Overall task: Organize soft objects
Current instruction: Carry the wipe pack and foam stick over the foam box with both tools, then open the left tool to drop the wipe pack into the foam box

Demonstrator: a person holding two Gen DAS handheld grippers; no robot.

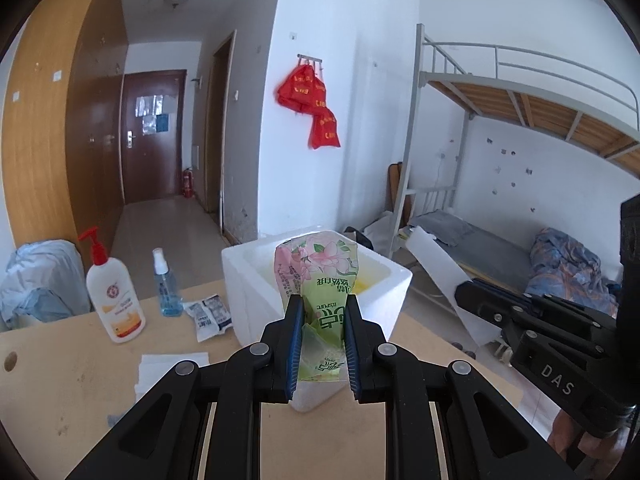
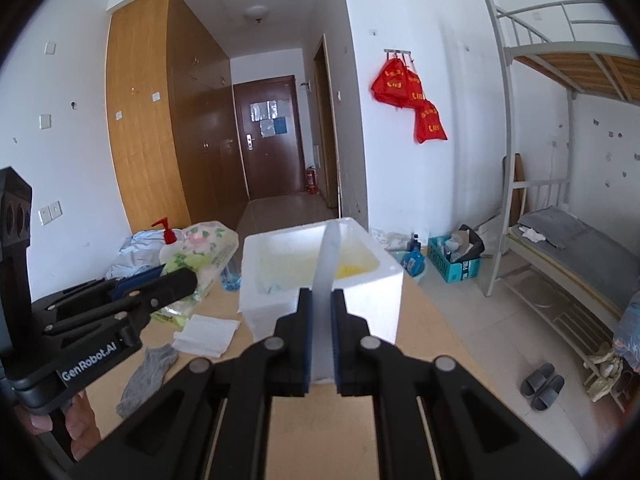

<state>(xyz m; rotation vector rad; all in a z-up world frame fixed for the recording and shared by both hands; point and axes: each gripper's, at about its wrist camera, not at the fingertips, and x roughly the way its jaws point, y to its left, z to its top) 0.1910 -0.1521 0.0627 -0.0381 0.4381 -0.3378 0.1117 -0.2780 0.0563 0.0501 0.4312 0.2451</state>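
Observation:
My left gripper [image 1: 320, 320] is shut on a green and pink floral tissue pack [image 1: 316, 276] and holds it above the table, just in front of the open white foam box [image 1: 384, 304]. The pack also shows in the right wrist view [image 2: 200, 256], held by the left gripper [image 2: 176, 280]. My right gripper [image 2: 321, 316] is shut on a thin white foam lid [image 2: 326, 272], held on edge in front of the foam box [image 2: 360, 292]. The lid also shows in the left wrist view [image 1: 444, 276]. A grey sock [image 2: 146, 376] and folded white cloth [image 2: 208, 334] lie on the table.
A lotion pump bottle [image 1: 114, 296], a blue spray bottle [image 1: 166, 284] and wipe packets [image 1: 210, 314] stand on the wooden table [image 1: 72, 384]. A bunk bed [image 2: 568, 240] is at the right, with slippers [image 2: 542, 386] on the floor.

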